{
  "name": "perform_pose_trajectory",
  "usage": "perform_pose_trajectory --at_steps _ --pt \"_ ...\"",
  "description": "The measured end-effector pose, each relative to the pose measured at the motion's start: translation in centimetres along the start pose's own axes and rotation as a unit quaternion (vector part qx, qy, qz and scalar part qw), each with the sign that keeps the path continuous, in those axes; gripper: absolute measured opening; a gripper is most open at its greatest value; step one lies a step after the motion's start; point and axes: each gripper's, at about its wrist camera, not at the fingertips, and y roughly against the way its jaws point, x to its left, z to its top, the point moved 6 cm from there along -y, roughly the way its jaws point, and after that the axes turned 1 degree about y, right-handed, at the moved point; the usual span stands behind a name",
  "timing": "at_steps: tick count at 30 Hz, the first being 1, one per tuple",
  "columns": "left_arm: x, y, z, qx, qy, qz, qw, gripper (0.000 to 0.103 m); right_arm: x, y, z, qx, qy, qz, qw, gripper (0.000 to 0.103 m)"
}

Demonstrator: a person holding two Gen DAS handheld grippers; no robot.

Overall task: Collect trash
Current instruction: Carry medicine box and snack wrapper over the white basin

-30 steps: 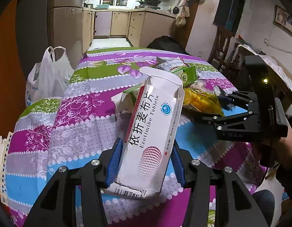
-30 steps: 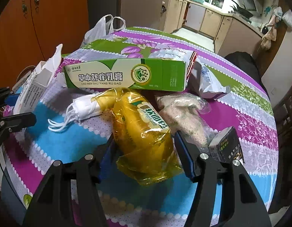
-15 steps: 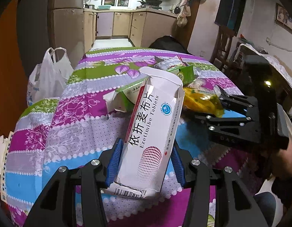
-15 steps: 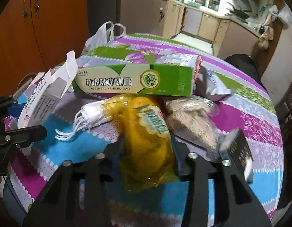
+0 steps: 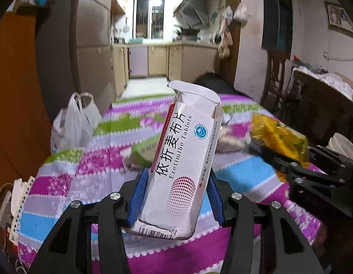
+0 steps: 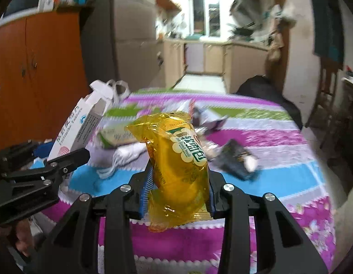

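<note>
Two grippers loaded: left gripper (image 5: 175,197) clamps tablet box (image 5: 183,166), right gripper (image 6: 177,188) closing on yellow wrapper (image 6: 178,162).

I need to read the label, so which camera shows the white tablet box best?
The left wrist view: the white tablet box fills the centre, printed face forward, between the left gripper's jaws. The right wrist view shows it only at the left edge, slanted, blurred and partly cut off.

Two boxes (image 5: 181,166) (image 6: 118,135), one yellow wrapper (image 6: 178,166), one bag (image 5: 71,125)
</note>
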Motion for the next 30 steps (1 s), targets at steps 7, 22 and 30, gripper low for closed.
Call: perform_pose_trajectory --at_steps 7,22,30 --pt "-1.4 2.4 2.5 -0.035 0.010 0.017 0.9992 0.051 -1.8 4.6 2.2 -0.037 -0.001 -0.027 0.999 0.036" --pt "-9.1 6.7 6.3 -0.075 -0.017 -0.028 0.9967 0.051 -8.1 11.4 3.8 -0.070 -0.022 -0.085 0.994 0.036" --pt "-19.5 6.2 8.6 -0.072 -0.057 -0.108 0.9899 0.051 -17.0 16.8 3.6 -0.069 -0.055 -0.167 0.982 0.036"
